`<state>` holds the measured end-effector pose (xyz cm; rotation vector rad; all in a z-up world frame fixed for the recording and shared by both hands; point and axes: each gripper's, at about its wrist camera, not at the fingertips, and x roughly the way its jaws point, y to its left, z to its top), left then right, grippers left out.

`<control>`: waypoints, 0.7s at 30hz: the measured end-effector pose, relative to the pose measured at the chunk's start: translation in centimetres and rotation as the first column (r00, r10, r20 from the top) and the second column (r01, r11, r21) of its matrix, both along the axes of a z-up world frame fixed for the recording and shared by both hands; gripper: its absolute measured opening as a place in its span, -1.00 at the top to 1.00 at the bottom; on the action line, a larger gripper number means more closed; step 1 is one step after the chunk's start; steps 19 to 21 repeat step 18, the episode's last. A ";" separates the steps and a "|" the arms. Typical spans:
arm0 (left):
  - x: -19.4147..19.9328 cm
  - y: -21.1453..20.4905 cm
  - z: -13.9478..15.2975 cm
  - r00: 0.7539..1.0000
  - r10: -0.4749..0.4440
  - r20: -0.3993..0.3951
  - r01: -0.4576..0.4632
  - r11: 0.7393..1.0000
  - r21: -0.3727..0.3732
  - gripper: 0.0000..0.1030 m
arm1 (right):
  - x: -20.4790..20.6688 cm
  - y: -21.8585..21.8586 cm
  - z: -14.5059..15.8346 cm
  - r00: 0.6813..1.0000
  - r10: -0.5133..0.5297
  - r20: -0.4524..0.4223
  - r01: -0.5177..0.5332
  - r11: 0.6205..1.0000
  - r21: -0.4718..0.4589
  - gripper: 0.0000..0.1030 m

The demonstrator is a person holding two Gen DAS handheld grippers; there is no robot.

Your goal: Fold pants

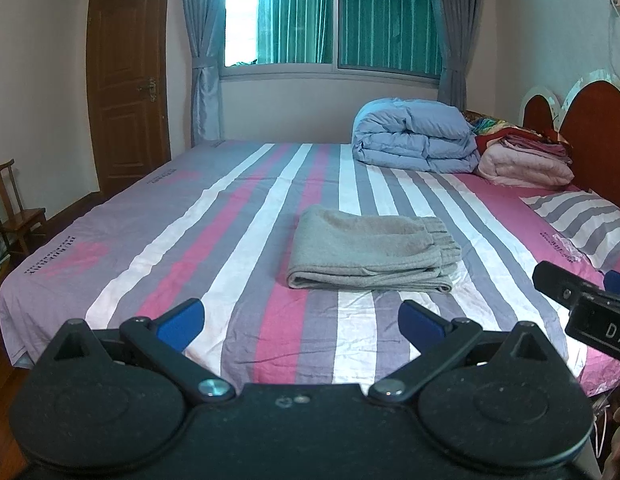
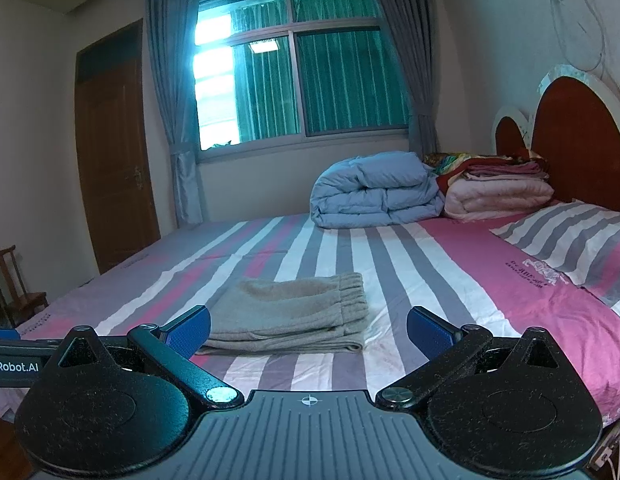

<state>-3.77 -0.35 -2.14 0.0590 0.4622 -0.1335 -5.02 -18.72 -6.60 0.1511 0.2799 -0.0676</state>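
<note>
One pair of grey pants (image 1: 372, 250) lies folded into a flat bundle on the bed (image 1: 229, 220), roughly in the middle of the striped sheet. Two grippers are in view: the left gripper (image 1: 301, 322) and the right gripper (image 2: 308, 330), each with its blue pads spread wide and nothing between them, both held back from the bundle above the near edge of the mattress. At the far side of the bed sit one folded blue quilt (image 1: 414, 136) and, touching it, one stack of pink and red blankets (image 1: 526, 158); one striped pillow (image 1: 582, 224) rests near the two-arched wooden headboard (image 1: 594, 120). The room has one brown door (image 1: 127, 80), one window (image 1: 330, 20) flanked by two grey curtains, and one small wooden chair (image 1: 17, 216) by the left wall. The bundle's long axis runs left to right across the stripes, with the elastic waistband at the right end, toward the pillow, and the fold at the left.
</note>
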 end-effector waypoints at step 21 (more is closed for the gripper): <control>-1.1 -0.5 0.0 0.994 -0.086 0.071 0.086 0.996 -0.007 -0.89 | 0.0 0.1 0.0 1.000 -0.001 -0.006 0.001 1.000 0.003 -1.00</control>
